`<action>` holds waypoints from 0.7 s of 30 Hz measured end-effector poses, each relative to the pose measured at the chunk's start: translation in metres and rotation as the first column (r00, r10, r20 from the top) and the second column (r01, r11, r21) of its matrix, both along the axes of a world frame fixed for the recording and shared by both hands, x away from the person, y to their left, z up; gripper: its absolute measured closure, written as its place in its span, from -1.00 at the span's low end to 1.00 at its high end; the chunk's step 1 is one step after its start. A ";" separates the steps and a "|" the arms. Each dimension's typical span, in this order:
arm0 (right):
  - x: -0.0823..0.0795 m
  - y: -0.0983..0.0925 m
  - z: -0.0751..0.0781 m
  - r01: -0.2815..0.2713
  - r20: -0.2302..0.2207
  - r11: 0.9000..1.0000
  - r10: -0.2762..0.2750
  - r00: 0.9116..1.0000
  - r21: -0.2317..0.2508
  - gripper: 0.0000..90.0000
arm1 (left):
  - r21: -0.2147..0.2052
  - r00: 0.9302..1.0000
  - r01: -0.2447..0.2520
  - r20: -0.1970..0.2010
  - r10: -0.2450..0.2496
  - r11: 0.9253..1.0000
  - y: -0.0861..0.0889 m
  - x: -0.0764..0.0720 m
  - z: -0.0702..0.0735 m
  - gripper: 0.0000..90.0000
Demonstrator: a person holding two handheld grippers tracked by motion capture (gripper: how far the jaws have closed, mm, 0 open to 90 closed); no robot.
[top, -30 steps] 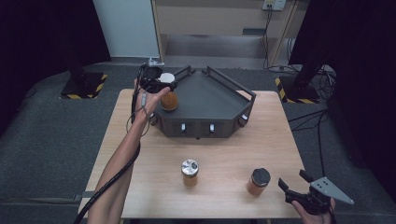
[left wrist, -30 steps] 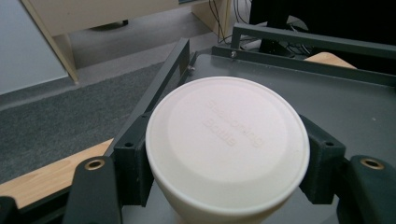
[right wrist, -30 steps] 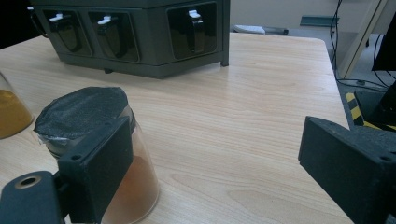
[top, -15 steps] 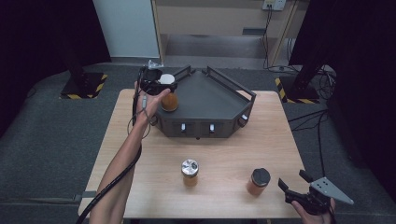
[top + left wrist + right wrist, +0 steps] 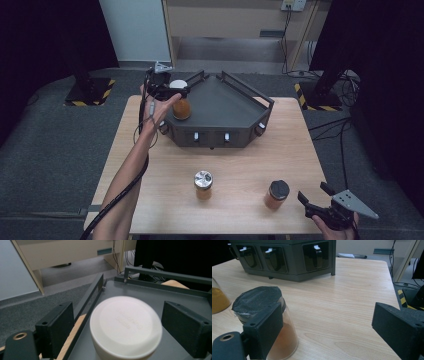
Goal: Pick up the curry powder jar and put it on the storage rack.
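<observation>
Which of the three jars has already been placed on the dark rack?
The white-lidded jar, standing on the rack at its left corner. The silver-lidded jar and black-lidded jar stand on the table.

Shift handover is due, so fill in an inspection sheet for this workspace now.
Surface: light wooden table, bare between items.
Job's things: white-lidded jar of orange contents standing on the dark grey angular tray rack; silver-lidded amber jar and black-lidded orange jar upright on the table.
Clutter: nothing seen.
Grippers: left gripper jaws have just been opening, white lid between them, gaps either side; right gripper open near the table's front right corner, beside the black-lidded jar, not touching.
Cables: black cable trails along the left forearm; wires by the far wall.
Surroundings: grey carpet, pale cabinet, yellow-black striped stand feet.
</observation>
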State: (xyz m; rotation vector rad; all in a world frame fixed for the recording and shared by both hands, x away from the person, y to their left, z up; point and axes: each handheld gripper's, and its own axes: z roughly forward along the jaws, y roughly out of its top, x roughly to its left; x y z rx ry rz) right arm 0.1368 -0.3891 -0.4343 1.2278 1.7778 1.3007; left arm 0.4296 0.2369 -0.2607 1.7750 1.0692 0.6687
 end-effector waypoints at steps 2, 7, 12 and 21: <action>0.000 0.000 0.000 -0.001 0.002 1.000 0.001 1.000 -0.002 -0.78 | -0.006 1.000 0.007 0.014 -0.006 1.000 0.003 -0.004 0.004 -0.83; 0.000 0.000 0.000 -0.002 0.002 1.000 0.002 1.000 -0.002 -0.78 | -0.009 0.998 0.021 0.052 -0.020 1.000 0.011 -0.020 0.018 -0.85; 0.000 0.000 0.000 -0.003 0.005 1.000 0.003 1.000 -0.002 -0.78 | -0.009 0.997 0.036 0.068 -0.035 0.999 0.017 -0.032 0.027 -0.86; 0.000 0.001 0.000 -0.003 0.004 1.000 0.003 1.000 -0.005 -0.78 | -0.025 0.994 0.077 0.085 -0.075 0.997 0.032 -0.058 0.035 -0.87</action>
